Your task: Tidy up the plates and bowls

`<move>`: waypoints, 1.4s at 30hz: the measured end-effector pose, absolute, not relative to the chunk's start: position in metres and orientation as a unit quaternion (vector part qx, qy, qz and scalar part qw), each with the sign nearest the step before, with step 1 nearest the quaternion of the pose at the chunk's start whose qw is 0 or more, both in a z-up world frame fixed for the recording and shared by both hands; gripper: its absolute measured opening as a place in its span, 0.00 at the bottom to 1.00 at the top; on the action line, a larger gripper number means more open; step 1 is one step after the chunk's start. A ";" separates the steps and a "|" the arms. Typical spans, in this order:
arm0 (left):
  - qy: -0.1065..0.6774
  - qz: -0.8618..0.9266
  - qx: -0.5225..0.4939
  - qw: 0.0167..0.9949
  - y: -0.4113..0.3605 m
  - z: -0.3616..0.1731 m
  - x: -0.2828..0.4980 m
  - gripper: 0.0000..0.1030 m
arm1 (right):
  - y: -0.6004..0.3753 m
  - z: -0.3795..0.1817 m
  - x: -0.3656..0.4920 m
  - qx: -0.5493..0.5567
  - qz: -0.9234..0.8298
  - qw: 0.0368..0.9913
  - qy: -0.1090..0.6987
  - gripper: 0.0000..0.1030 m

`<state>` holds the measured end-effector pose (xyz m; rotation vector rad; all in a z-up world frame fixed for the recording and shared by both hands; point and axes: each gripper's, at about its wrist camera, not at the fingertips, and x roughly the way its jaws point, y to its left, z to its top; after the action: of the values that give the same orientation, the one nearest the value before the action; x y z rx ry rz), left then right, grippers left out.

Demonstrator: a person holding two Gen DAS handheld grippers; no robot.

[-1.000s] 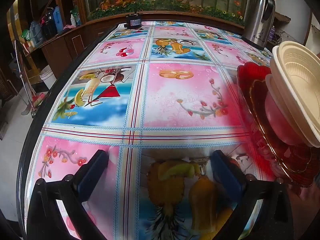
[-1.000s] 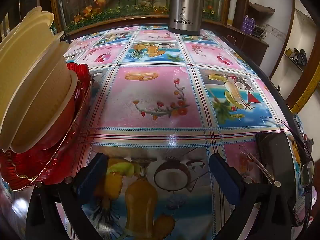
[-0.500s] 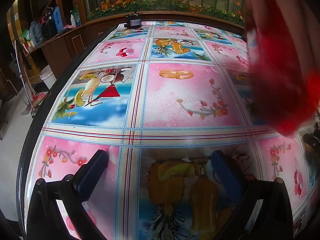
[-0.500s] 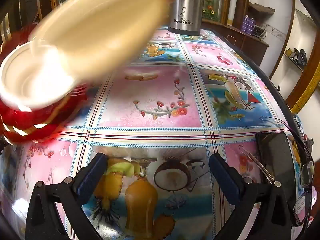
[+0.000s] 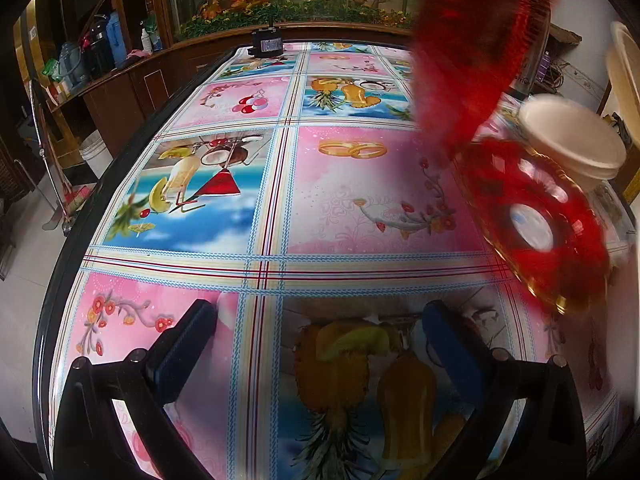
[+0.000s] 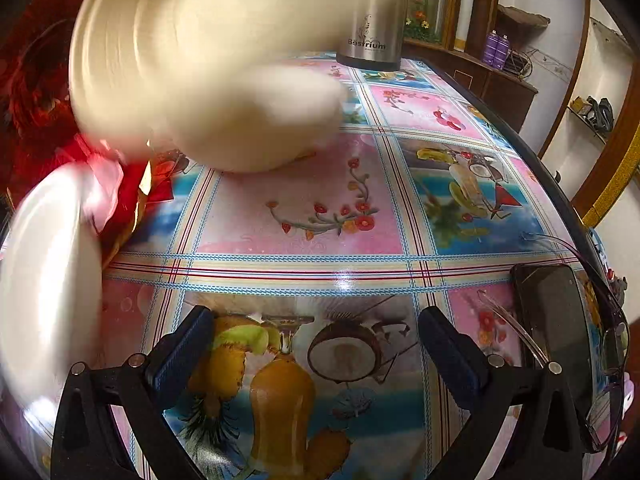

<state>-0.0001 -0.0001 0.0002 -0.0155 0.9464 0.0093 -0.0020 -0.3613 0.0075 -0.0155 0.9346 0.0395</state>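
Dishes that were stacked a second ago now tumble apart, blurred: red plate (image 5: 536, 220) and bowl (image 5: 568, 140) right of my left tool (image 5: 320, 344), left of my right tool (image 6: 316, 344); both gape empty over the worktop (image 5: 360, 200).

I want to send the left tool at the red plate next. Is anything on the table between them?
Nothing visible. Bare tablecloth lies between the open left tool and the red plate, which is blurred at the right. A cream bowl sits at the plate's far edge, beyond it, not in the path.
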 end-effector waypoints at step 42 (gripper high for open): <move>0.455 0.016 -0.016 0.890 0.003 0.000 -0.003 1.00 | -0.361 0.007 0.001 -0.006 0.015 0.892 0.451 0.99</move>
<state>-0.0027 0.0035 0.0001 -0.0330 0.9453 0.0339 0.0014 -0.3613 0.0067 -0.0118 0.9362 0.0306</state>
